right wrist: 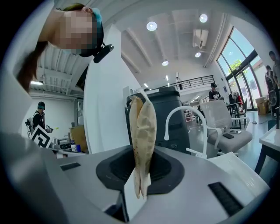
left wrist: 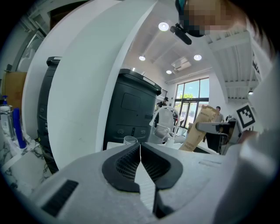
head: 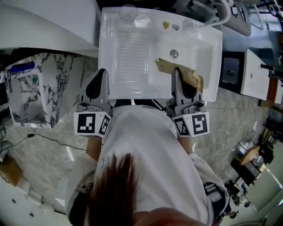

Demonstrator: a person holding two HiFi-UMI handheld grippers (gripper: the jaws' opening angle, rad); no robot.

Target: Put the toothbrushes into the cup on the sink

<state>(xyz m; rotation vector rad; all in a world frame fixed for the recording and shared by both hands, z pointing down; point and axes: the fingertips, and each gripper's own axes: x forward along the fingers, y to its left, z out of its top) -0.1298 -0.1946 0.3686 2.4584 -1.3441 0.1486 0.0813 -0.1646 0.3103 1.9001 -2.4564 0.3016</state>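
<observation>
paper packet (head: 165, 66) spans basin (head: 196, 52); drainboard (head: 131, 57) clear

**ITEM COUNT**

Sink (head: 212, 53): one, with one drain (head: 174, 54) and one white faucet (right wrist: 183, 107).
Clear cup (head: 128, 13): one.
Kraft-paper toothbrush package (head: 164, 66): one.
Grippers: two, the left gripper (head: 99, 73) and the right gripper (head: 177, 71).
Marker cubes: two, the left cube (head: 92, 123) and the right cube (head: 194, 125).
Person (head: 146, 167) at the sink: one.

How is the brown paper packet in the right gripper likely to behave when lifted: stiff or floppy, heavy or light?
The brown paper packet probably holds its shape: it juts out past the right gripper without drooping. It seems light, since a narrow pinch carries it. Its matte, creased paper likely grips well but may crumple.
</observation>
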